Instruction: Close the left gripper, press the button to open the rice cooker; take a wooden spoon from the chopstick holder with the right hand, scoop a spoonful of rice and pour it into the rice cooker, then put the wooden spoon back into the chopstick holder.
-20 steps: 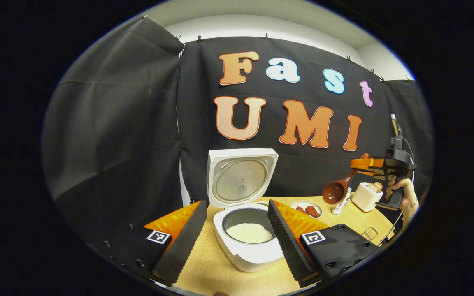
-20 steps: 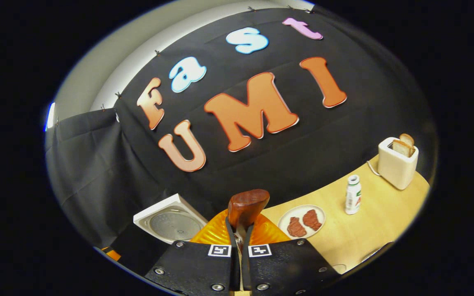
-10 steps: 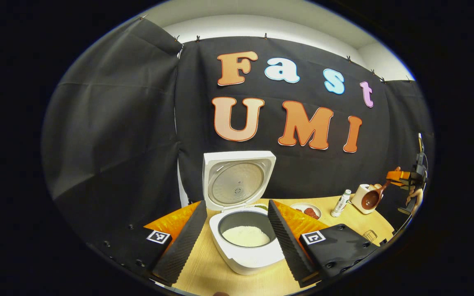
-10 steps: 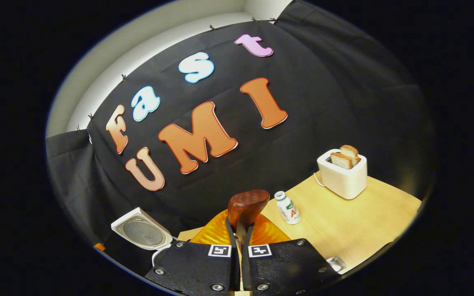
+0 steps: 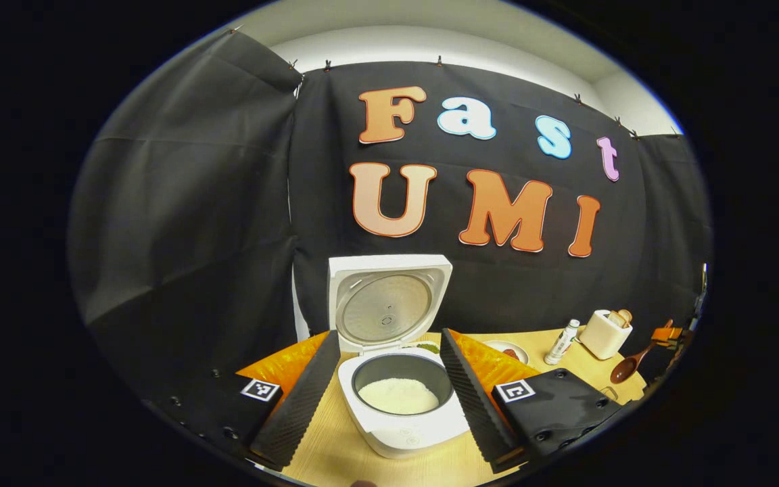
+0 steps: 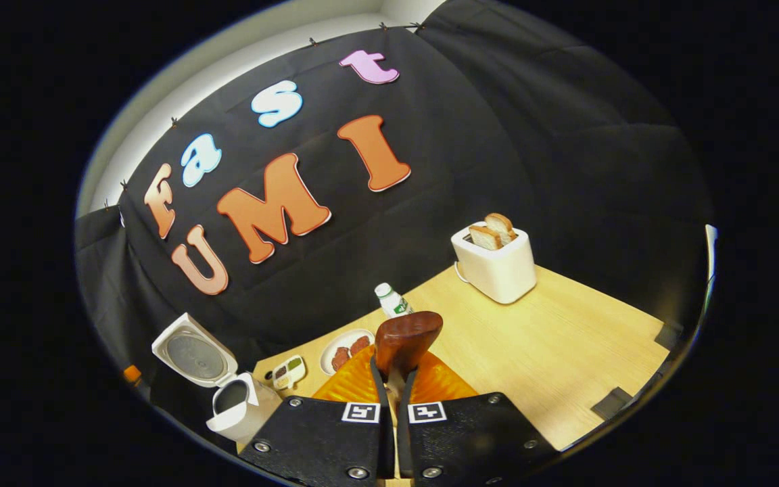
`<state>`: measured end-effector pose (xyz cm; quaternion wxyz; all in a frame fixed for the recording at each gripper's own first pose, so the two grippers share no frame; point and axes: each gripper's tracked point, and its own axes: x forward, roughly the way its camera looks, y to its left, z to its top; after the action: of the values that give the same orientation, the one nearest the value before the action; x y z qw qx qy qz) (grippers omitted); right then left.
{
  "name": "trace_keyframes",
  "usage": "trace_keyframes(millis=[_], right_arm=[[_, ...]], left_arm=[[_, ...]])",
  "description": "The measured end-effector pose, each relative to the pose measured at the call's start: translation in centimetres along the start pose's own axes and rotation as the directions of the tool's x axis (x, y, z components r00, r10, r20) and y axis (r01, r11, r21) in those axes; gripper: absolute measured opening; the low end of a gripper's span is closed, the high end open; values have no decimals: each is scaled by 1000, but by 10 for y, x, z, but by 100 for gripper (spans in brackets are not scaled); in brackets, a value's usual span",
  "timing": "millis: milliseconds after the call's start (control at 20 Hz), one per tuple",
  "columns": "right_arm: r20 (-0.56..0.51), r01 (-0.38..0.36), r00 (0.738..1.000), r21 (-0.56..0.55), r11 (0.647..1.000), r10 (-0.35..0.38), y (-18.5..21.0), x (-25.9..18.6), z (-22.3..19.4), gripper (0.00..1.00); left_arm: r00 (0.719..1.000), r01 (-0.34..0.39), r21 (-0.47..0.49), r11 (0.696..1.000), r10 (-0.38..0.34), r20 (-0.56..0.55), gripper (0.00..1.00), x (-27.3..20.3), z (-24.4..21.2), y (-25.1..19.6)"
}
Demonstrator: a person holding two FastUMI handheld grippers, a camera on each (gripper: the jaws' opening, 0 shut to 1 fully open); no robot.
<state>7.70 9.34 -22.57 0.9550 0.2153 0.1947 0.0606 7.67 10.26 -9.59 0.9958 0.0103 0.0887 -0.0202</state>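
The white rice cooker [image 5: 403,426] stands on the table with its lid [image 5: 384,304] raised, and white rice [image 5: 399,396] lies in its pot. My left gripper [image 5: 388,341] is open, its fingers on either side of the cooker and a little in front of it. At the far right, low over the table, the right gripper [image 5: 665,333] holds the wooden spoon [image 5: 626,368]. In the right gripper view my right gripper [image 6: 393,382] is shut on the spoon's handle, with the brown bowl [image 6: 404,341] just ahead of the fingers. The cooker [image 6: 230,402] lies far to the left there.
A white toaster [image 6: 496,267] with bread stands at the back of the wooden table [image 6: 565,352]. A small bottle [image 6: 393,301], a plate of meat [image 6: 347,348] and a small dish [image 6: 288,370] sit between it and the cooker. Black cloth walls the booth.
The right gripper has carried the spoon right and down, away from the cooker. Its view has swung right, with the toaster nearer the middle. The left gripper has barely moved.
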Motion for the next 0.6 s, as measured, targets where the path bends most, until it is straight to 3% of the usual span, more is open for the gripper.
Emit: trace_keyframes(millis=[250,600], right_arm=[[-61,44,997,38,998,-42,-36,3,-35,1],[-125,40,992,60,997,-32,-53,14,-72,1]], left_arm=[[1000,-12,29,1000,12,-6,100,-4,-3,-7],[999,-29,21,999,29,-17,100,-15,-8,-7]])
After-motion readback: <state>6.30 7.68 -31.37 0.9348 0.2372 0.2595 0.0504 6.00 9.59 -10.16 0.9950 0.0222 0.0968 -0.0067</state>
